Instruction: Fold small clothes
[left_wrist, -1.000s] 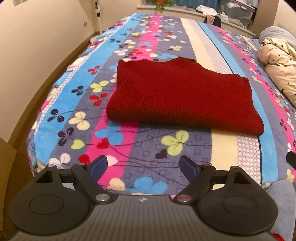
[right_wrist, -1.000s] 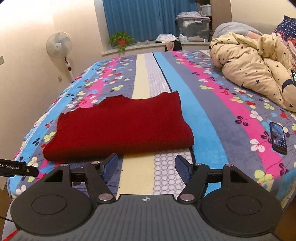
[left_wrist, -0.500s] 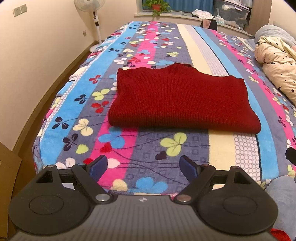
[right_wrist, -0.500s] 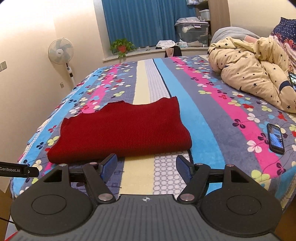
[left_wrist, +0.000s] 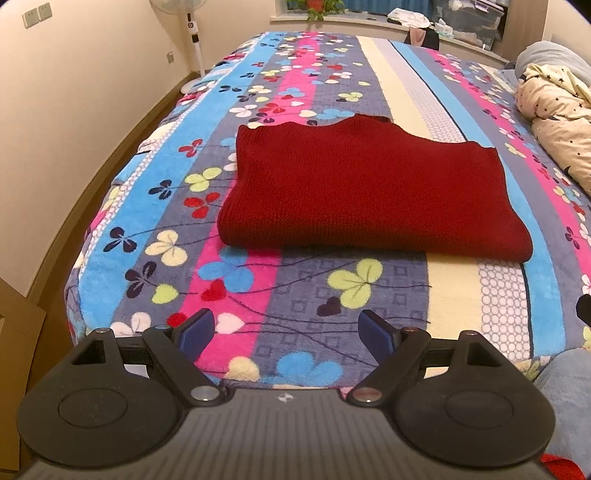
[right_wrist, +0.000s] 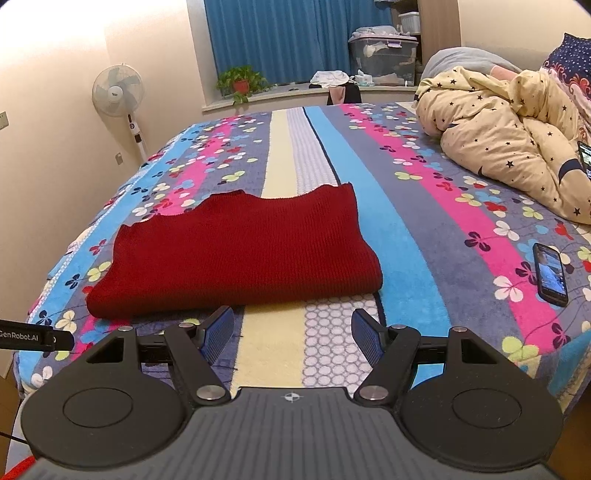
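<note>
Red top folded on the bed, both claws empty and held back.

The bed (left_wrist: 303, 302) has a bright striped flower blanket, and the red top (left_wrist: 362, 192) lies flat on it near the front edge, looking folded over into a neat block. I think this fold is done or close to done. If one more fold is needed, the next move calls for both claws to go down to the near edge of the top and pinch it. A yellow star quilt (right_wrist: 509, 140) is heaped at the right. A clear box (right_wrist: 384, 55) sits by the window; I cannot tell what is in it. A phone (right_wrist: 550, 273) lies well apart from the top. The left claw (left_wrist: 288, 332) is spread wide with nothing in it. The right claw (right_wrist: 291, 332) is spread too, and empty.
</note>
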